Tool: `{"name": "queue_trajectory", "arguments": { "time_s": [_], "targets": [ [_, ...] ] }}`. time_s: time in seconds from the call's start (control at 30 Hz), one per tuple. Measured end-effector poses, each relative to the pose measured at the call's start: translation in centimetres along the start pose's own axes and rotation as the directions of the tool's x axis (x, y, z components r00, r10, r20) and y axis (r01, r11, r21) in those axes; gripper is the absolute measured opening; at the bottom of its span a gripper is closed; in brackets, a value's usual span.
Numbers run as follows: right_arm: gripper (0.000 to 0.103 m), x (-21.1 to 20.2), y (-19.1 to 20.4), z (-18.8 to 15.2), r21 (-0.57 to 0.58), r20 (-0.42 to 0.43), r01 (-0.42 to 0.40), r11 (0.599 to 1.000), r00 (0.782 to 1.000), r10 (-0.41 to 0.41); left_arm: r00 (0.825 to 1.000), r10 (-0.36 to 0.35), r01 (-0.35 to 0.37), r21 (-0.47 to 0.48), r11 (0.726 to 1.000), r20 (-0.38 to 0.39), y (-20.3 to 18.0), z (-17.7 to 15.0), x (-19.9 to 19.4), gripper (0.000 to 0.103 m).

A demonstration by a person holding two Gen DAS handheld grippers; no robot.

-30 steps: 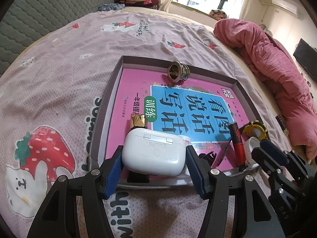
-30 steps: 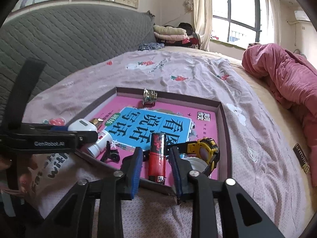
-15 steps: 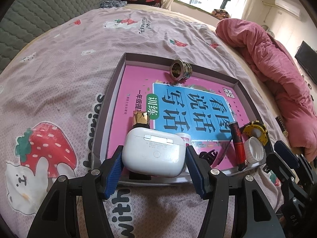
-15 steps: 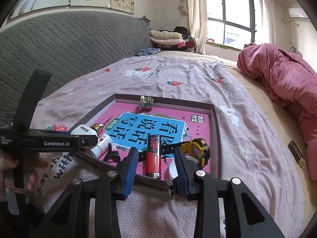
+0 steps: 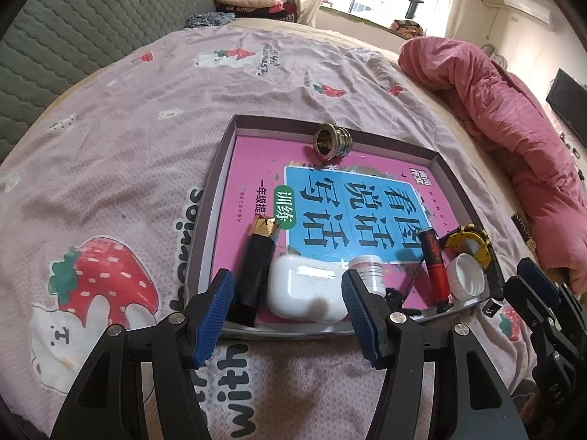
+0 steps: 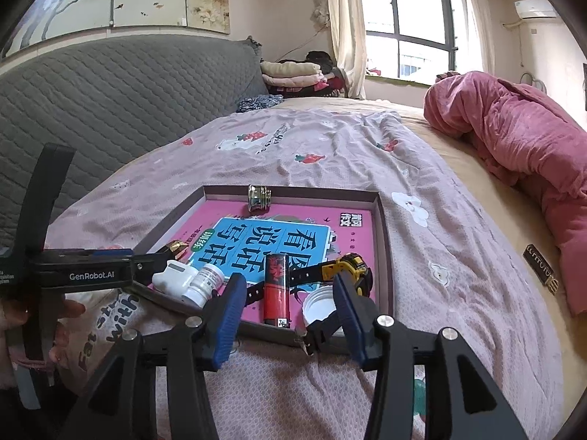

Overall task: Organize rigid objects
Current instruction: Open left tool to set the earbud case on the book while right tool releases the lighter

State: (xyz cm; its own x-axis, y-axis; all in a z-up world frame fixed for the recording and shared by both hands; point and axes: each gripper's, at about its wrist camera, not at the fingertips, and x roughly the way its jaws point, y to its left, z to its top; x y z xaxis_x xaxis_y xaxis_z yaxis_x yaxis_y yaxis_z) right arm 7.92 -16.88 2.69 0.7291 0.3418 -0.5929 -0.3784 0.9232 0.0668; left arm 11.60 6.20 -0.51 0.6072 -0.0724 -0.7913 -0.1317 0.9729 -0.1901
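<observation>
The left gripper (image 5: 286, 313) is hovering at the near rim of the shallow box lid (image 5: 216, 198) with its jaws spread wide and nothing between the blue pads (image 5: 214, 308). Directly ahead of it, just inside the near edge of the lid, the white earbud case (image 5: 306, 291) is lying on its back, its broad side facing the gripper and its long axis running left to right, crosswise to the fingers. Touching or nearly touching its left side, a black lipstick tube (image 5: 256, 271) with a gold tip is lying with its long axis pointing away from the gripper; on the right a small white pill bottle (image 5: 367, 271) is crowding close.

The right gripper (image 6: 286, 313) is likewise spread and empty, sitting at the same near rim further right. Ahead of it the red lighter (image 6: 277, 288) is lying lengthwise along the fingers' direction, with a white bottle cap (image 6: 319, 302) just right of it and a yellow watch (image 6: 345, 267) beyond. A metal fitting (image 5: 332, 141) is resting against the far wall, well apart from both.

Judging by position, the left gripper is nearer the earbud case and the right is nearer the lighter; all the pieces are lying on the pink workbook (image 5: 348, 198) inside the lid.
</observation>
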Motion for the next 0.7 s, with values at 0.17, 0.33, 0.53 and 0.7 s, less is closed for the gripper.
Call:
{"name": "queue_trajectory", "arguments": {
  "time_s": [0.17, 0.33, 0.53, 0.7],
  "targets": [
    [0.05, -0.5, 0.0, 0.0, 0.02, -0.009, 0.005, 1.0, 1.0, -0.005, 1.0, 0.008, -0.008, 0.006, 1.0, 0.016, -0.3, -0.2, -1.1, 0.066],
    [0.056, -1.4, 0.0, -0.1, 0.041, -0.009, 0.017, 0.999, 1.0, -0.016, 0.996, 0.039, -0.043, 0.046, 0.998, 0.078, -1.4, -0.7, -3.1, 0.07],
    [0.057, -2.6, 0.1, -0.4, 0.064, -0.018, 0.024, 0.998, 1.0, -0.023, 0.994, 0.032, -0.037, 0.048, 0.998, 0.101, -2.1, -1.2, -5.0, 0.072],
    [0.057, -3.4, 0.4, -1.0, 0.08, -0.036, 0.019, 0.997, 0.999, -0.016, 0.992, 0.034, -0.041, 0.056, 0.998, 0.121, -2.7, -1.8, -6.4, 0.073]
  ]
}}
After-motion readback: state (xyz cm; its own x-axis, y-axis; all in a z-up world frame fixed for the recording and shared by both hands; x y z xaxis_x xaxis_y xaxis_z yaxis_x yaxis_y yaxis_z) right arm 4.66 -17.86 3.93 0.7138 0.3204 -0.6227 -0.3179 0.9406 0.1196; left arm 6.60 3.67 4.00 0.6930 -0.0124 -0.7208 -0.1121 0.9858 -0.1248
